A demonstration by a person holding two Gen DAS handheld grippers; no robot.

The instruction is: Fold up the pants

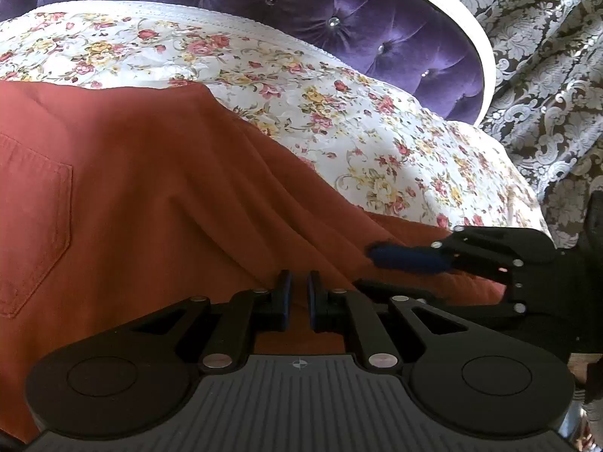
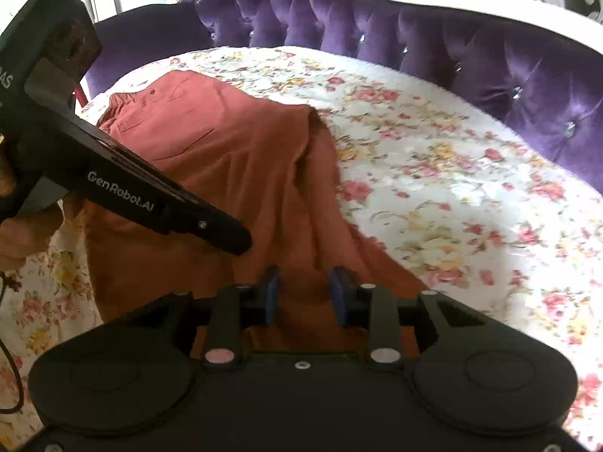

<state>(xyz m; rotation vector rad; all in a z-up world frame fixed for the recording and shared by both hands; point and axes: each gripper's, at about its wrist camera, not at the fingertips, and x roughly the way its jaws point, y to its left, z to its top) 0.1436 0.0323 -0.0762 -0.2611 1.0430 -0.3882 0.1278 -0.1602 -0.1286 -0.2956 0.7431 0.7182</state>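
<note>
Pants [image 2: 233, 158], one rust-red pair, lay on the bed [image 2: 433, 158]; left gripper [image 1: 297, 293] pinched them, right gripper [image 2: 304, 293] stood apart over them.

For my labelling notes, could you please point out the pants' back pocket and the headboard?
rust-orange pants' back pocket [image 1: 32, 233]: left wrist view, pocket centre.
purple tufted velvet headboard [image 2: 490, 56]: right wrist view, padded panel.
</note>
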